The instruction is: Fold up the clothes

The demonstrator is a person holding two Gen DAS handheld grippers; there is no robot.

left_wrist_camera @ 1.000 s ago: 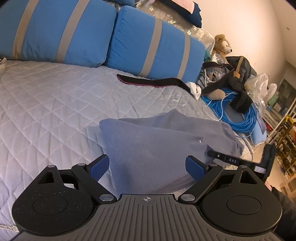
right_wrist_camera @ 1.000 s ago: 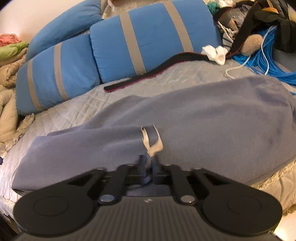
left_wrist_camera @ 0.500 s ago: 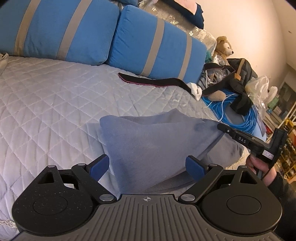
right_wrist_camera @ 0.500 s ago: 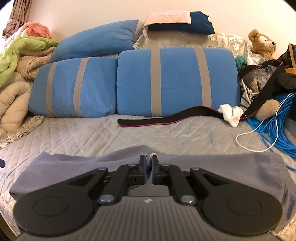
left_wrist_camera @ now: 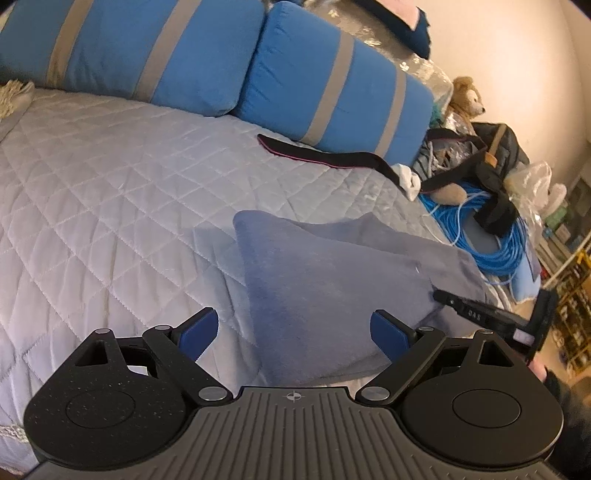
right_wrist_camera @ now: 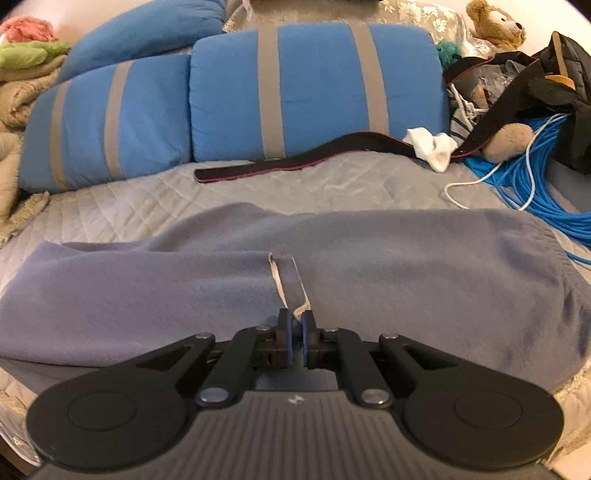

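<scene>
A grey-blue fleece garment [right_wrist_camera: 369,266] lies spread across the near side of the quilted bed [left_wrist_camera: 110,206]. It also shows in the left wrist view [left_wrist_camera: 325,288]. My right gripper [right_wrist_camera: 294,325] is shut on the garment's near edge, by a white hanging loop [right_wrist_camera: 277,284]. In the left wrist view the right gripper [left_wrist_camera: 443,297] reaches in from the right onto the cloth. My left gripper [left_wrist_camera: 293,328] is open and empty, just above the garment's near left part.
Blue cushions with grey stripes [right_wrist_camera: 314,92] line the back of the bed. A black strap [right_wrist_camera: 295,162] and a white sock [right_wrist_camera: 432,147] lie in front of them. A coil of blue cable [left_wrist_camera: 491,240], bags and a teddy bear [right_wrist_camera: 495,22] crowd the right end.
My right gripper lifted the garment's edge half a second ago and has lowered it back, so the cloth lies flatter. My left gripper has stayed open and shifted slightly.
</scene>
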